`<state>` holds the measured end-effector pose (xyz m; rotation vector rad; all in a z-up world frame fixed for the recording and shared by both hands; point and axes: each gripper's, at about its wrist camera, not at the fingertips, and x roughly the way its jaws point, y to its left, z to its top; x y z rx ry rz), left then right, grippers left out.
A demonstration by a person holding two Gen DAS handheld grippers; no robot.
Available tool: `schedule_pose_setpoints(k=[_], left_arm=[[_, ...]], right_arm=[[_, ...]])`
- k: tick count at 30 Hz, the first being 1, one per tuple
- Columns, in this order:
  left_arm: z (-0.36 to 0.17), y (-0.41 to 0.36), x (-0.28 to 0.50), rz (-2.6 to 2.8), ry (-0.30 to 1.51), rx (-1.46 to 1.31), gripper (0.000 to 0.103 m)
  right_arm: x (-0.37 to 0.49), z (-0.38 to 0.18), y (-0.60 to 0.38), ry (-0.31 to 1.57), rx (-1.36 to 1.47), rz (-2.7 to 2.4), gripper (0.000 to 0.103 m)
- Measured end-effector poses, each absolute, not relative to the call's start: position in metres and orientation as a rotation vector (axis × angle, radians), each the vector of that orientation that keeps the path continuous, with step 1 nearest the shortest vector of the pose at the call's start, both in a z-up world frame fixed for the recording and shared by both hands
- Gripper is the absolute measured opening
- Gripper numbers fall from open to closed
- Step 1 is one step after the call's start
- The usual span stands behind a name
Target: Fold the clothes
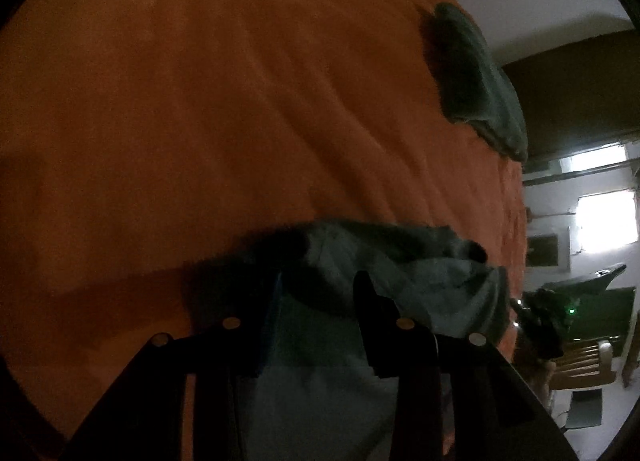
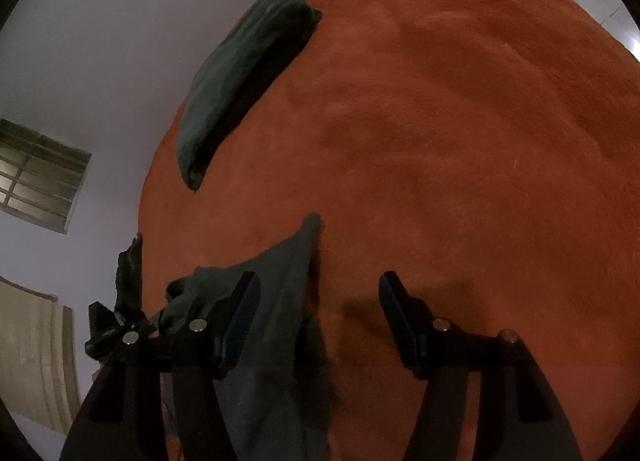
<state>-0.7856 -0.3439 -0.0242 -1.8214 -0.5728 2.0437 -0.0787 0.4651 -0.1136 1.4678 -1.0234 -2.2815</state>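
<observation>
the left gripper (image 1: 320, 301) points low across the orange blanket (image 1: 200, 121), its two dark fingers standing apart with grey-green cloth (image 1: 420, 273) bunched between and ahead of them; the pictures are too dim to tell whether the pads actually pinch the fabric or only straddle it. the cloth lies rumpled near the blanket's right edge in this view, part of it running back under the gripper body

the right gripper (image 2: 318, 301) hovers just over the same blanket (image 2: 460, 141) with its jaws spread wide. the left finger (image 2: 240, 313) sits over the cloth (image 2: 288, 301), which tapers to a narrow point on the blanket ahead of it, while the right finger (image 2: 396, 309) is over bare blanket; nothing is pinched between them. beyond the left finger a dark piece of the other gripper (image 2: 120, 301) shows at the blanket's left edge, by the crumpled end of the cloth

a second dark green garment, the folded piece (image 2: 240, 81), lies as a long flat bundle along the blanket's far left edge in the right wrist view, well apart from the loose cloth; in the left wrist view it (image 1: 476, 81) sits at the far right edge
</observation>
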Motion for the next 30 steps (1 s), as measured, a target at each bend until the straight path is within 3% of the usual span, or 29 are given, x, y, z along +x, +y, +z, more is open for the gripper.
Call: schedule_pose_setpoints(k=[4,9,15,16,17,24,30], left_arm=[[-0.029,-0.339,-0.791,2.106,-0.516,-1.809,0.038],[-0.033,-0.347,-0.796,2.004,-0.631,-1.806,0.038],[-0.029,-0.328,-0.793,1.992,-0.533,-1.685,0.036],[-0.025,-0.327,-0.791,2.033,-0.513,-1.637,0.016],[-0.021,-0.326,-0.790,2.079,-0.489,-1.593,0.004],[-0.002,-0.350,-0.789,2.269,-0.534,-1.493,0.001],[-0.011,-0.405,-0.810,2.327,-0.806,-1.528,0.001]], right_arm=[[-0.070,-0.113,0.468,-1.015,1.473,-2.262,0.061],[-0.066,-0.116,0.466,-1.003,1.481,-2.247,0.061],[-0.063,-0.118,0.471,-0.999,1.504,-2.272,0.061],[-0.064,-0.118,0.473,-1.001,1.502,-2.293,0.061],[-0.064,-0.117,0.475,-1.003,1.500,-2.314,0.061],[-0.067,-0.115,0.487,-1.085,1.467,-2.344,0.061],[-0.073,-0.121,0.482,-1.094,1.489,-2.324,0.061]])
